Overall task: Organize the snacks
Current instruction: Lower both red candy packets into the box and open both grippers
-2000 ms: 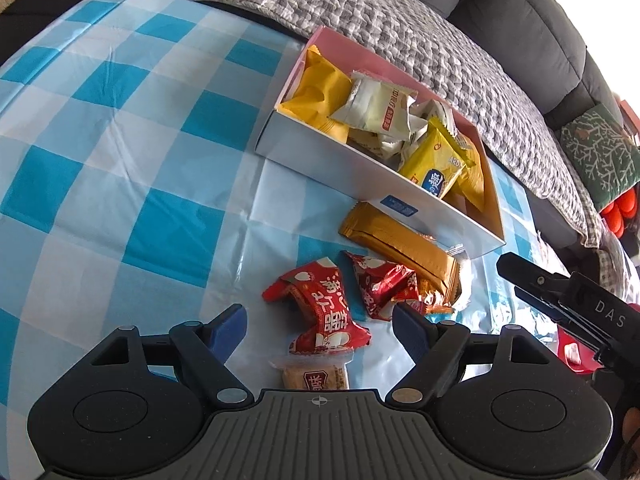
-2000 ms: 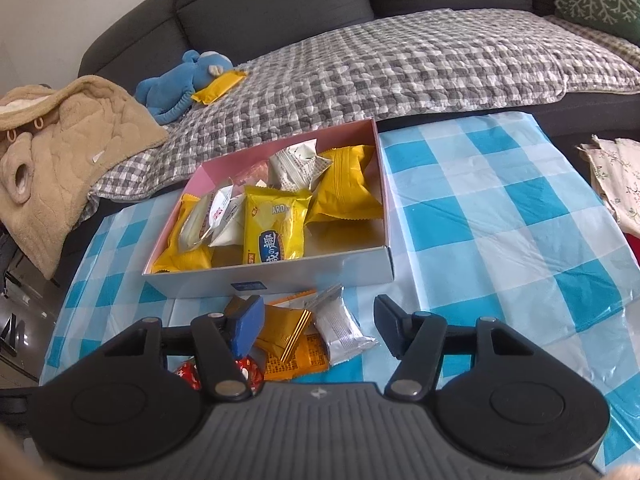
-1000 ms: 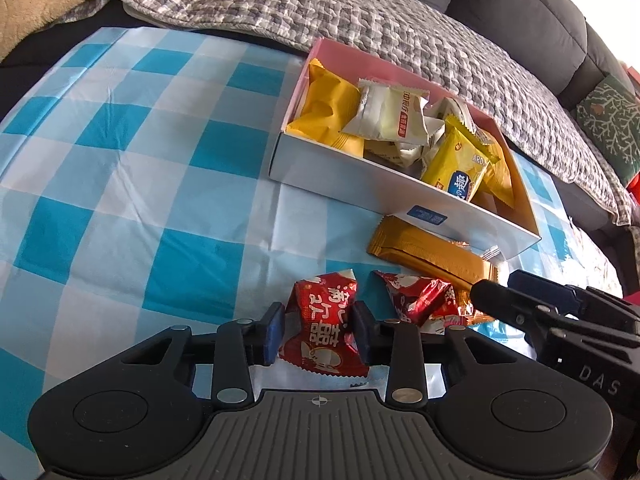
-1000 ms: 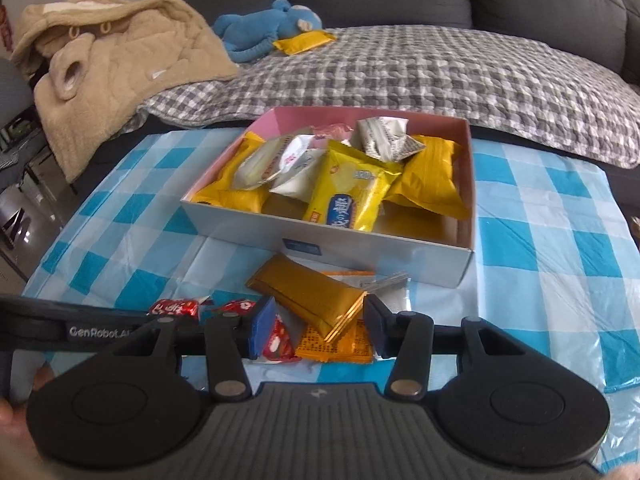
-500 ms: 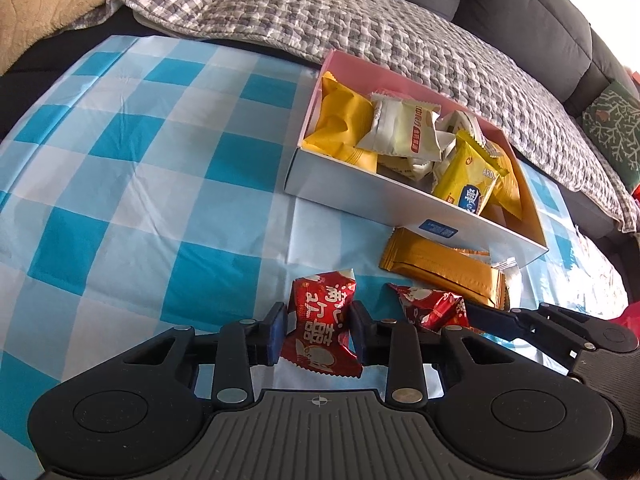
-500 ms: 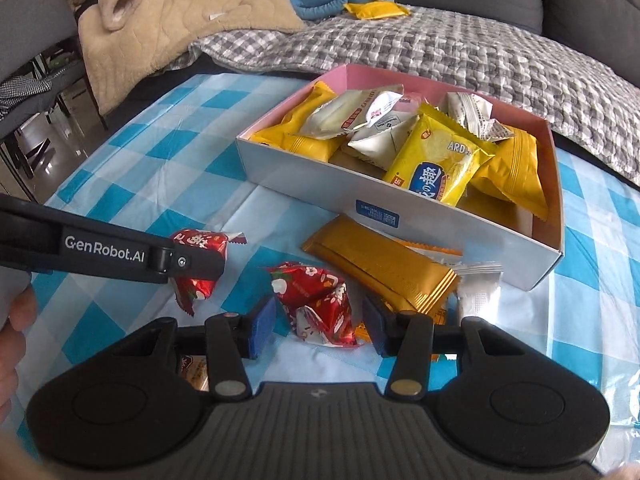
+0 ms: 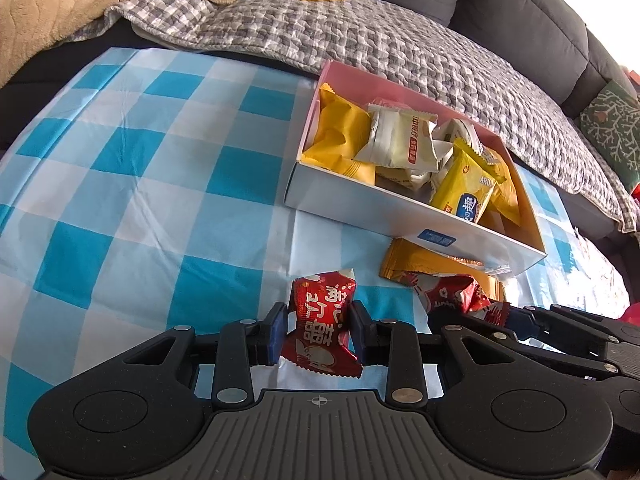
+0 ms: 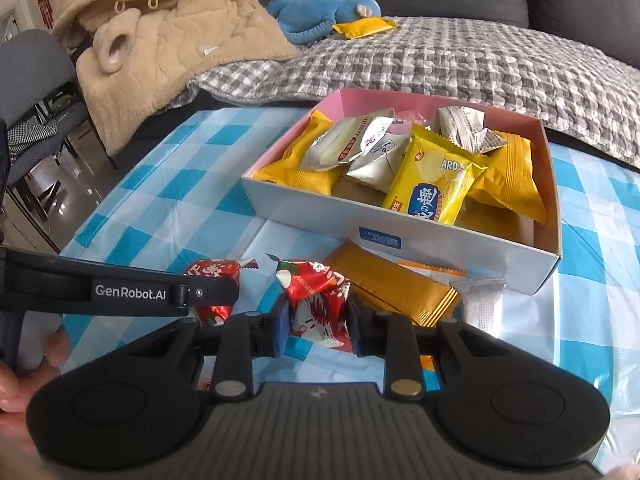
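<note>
Left wrist view: left hand-held gripper (image 7: 318,330) clamped narrow on a red snack packet (image 7: 320,326), pads pressing both sides, packet near the front of the blue-checked worktop (image 7: 132,184). Right wrist view: right hand-held gripper (image 8: 316,326) has just been closing, its pads now pinch a second red snack packet (image 8: 316,300). Just beside that one, a gold wafer packet (image 8: 390,288) and a silver sachet (image 8: 482,300) lie on the worktop against the white box (image 8: 440,248). Box has a pink inside and holds yellow and white snack bags, incl. a yellow biscuit pack (image 8: 434,184). Sofa with grey checked blanket (image 8: 440,68) behind.
</note>
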The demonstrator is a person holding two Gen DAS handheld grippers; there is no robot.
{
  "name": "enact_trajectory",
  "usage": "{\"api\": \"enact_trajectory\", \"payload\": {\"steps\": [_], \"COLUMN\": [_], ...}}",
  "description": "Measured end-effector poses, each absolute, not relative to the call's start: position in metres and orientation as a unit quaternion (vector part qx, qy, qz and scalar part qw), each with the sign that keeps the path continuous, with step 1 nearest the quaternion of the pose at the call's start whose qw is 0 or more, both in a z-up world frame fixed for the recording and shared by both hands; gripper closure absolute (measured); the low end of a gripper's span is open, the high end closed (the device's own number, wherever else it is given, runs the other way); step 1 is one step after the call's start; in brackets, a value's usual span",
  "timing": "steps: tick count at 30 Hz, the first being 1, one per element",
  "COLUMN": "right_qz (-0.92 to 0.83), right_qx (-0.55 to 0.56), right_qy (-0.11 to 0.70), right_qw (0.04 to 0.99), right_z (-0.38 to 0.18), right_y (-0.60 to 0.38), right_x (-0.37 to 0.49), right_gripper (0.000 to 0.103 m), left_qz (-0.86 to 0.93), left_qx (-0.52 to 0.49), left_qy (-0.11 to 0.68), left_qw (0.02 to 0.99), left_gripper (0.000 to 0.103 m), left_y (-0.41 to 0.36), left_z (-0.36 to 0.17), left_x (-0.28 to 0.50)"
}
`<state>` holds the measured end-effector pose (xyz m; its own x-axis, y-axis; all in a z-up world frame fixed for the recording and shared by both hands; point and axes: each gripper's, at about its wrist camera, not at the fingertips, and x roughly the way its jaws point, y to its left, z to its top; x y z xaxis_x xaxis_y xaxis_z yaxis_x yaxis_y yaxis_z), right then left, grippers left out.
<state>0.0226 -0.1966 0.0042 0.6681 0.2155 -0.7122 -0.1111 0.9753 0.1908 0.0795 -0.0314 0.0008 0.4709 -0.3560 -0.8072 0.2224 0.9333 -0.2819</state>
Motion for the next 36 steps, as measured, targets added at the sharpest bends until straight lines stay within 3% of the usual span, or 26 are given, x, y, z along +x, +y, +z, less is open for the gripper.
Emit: {"api": "enact_trajectory", "payload": {"steps": [23,36], "right_qz": [-0.021,-0.033], "right_qx": [0.196,0.19], "right_qy": [0.327,0.327], "right_qw": [0.924,0.925], "right_z": [0.022,0.017], "right_y": [-0.271,-0.282], "right_x": [0.028,0.049], "right_gripper": [0.077,0.077], "left_qz": [-0.251,-0.27], "left_qx": [-0.122,-0.126], "left_qy": [0.426,0.446], "left_qw": [0.861,0.844], "left_gripper": [0.073,0.073], "left_y": [-0.058,-0.092], "left_z": [0.039,0.011], "left_x": [0.126,0.173]}}
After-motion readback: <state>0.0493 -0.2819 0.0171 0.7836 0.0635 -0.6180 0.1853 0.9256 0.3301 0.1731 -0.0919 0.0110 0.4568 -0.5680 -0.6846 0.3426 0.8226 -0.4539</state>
